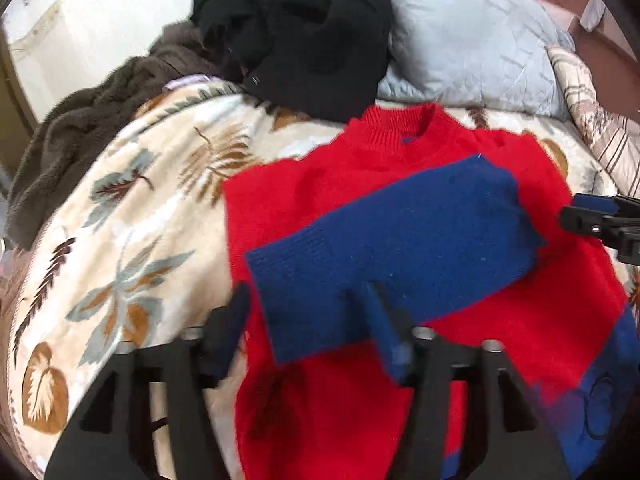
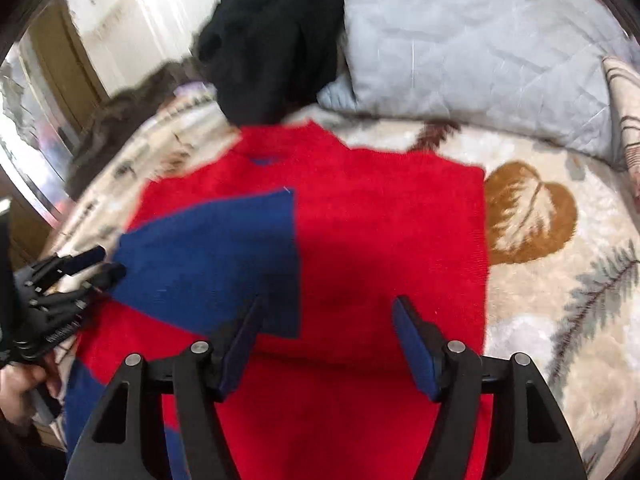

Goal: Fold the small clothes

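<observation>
Left gripper (image 1: 308,320): fingers spread wide above the sweater, nothing clamped between them; the blue pad of one finger (image 1: 386,332) lies over the near edge of the blue sleeve (image 1: 400,236), whether touching cannot be told through the blur. Right gripper (image 2: 326,320): fingers likewise parted, empty, hanging over the red body of the sweater (image 2: 380,220). In the right wrist view the left gripper appears at the left edge, its tips just beside the sleeve's cuff, with part of a hand (image 2: 20,388) behind it.

The sweater lies flat on a leaf-patterned blanket (image 1: 132,216), collar pointing away from the cameras; the blue sleeve is folded diagonally across the red chest. A blue band shows at the sweater's lower corner. Beyond the collar sits a heap of black clothing (image 1: 304,36), touching the collar's edge; beside it a pale grey pillow (image 2: 480,48). A brown fleecy garment (image 1: 80,128) lies at the blanket's far left.
</observation>
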`<state>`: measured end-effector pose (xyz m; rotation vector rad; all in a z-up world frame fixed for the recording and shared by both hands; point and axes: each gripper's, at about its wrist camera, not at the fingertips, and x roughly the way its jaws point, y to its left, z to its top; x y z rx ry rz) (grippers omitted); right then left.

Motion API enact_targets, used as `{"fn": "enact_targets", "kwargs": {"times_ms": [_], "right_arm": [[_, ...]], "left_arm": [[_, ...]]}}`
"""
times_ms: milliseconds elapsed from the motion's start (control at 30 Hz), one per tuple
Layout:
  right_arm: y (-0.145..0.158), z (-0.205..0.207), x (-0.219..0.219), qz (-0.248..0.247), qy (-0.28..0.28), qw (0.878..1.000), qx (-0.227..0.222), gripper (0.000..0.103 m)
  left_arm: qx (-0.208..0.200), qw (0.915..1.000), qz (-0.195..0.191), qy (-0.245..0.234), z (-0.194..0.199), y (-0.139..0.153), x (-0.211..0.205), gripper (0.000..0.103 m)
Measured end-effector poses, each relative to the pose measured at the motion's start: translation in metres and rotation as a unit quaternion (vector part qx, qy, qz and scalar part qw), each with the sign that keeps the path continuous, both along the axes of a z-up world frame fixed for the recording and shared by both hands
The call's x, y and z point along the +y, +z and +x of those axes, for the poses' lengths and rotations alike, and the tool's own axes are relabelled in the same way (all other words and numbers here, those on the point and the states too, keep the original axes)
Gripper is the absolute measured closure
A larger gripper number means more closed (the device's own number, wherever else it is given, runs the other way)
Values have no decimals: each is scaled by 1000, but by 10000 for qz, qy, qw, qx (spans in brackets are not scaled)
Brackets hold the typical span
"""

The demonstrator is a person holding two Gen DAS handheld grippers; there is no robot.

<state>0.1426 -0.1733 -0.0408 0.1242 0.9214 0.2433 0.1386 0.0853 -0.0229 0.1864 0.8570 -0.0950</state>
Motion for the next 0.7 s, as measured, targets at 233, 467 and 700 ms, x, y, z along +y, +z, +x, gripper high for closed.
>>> {"fn": "enact_targets", "kwargs": {"times_ms": [233, 467, 700], "right_arm": [[54, -73, -2, 304, -52, 9968, -733, 24], [85, -146, 3, 434, -13, 9932, -1083, 21], [88, -204, 2, 457, 3, 9933, -1065, 20]], "left_arm": [[-365, 9991, 222, 36, -57, 31, 1, 26], [-526, 9982, 284, 33, -121, 54, 3, 20], [-265, 9992, 178, 237, -166, 51, 3, 20]]}}
